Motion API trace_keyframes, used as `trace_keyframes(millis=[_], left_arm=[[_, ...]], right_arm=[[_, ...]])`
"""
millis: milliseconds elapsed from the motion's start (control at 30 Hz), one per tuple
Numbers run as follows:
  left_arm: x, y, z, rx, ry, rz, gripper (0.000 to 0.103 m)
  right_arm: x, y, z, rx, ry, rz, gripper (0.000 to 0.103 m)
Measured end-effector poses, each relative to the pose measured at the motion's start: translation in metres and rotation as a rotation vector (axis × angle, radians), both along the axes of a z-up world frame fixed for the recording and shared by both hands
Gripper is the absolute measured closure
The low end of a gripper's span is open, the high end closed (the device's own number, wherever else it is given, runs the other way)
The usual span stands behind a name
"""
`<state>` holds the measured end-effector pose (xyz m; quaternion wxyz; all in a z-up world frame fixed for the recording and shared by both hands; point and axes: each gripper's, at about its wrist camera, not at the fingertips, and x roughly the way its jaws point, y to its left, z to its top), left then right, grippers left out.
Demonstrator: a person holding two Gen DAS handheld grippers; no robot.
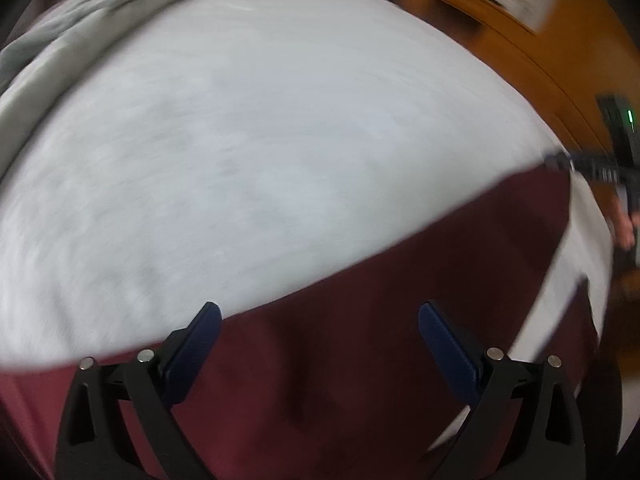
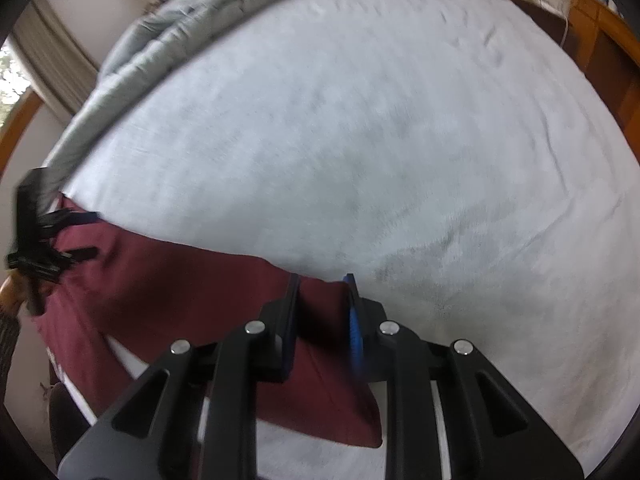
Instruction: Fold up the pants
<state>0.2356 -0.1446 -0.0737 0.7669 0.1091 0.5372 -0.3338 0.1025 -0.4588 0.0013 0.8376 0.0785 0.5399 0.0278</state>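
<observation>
Soft, even daylight, no hard shadows or glare. The left wrist view is smeared by motion blur, worst on the white bed sheet point(image 1: 260, 140) (its far edge bows heavily); the right wrist view is sharper, with dark rounded corners.

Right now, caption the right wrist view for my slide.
Right hand-held gripper pinching dark red fabric pants on a white bedsheet.

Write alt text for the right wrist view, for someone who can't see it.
The right gripper pinches a fold of maroon pants lying on a pale bedsheet. The left gripper reaches the pants' far left edge; a grey blanket is bunched behind.
</observation>
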Motion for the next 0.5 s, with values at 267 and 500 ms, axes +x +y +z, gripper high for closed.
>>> trace_keyframes(millis=[267, 500], left_arm=[[0.0, -0.063, -0.008, -0.046, 0.061, -0.249, 0.004], [0.023, -0.076, -0.026, -0.145, 0.268, -0.301, 0.004]], right_arm=[[-0.019, 0.012, 0.053, 0.066, -0.132, 0.085, 0.083], [-0.029, 0.006, 0.069, 0.104, -0.171, 0.11, 0.083]])
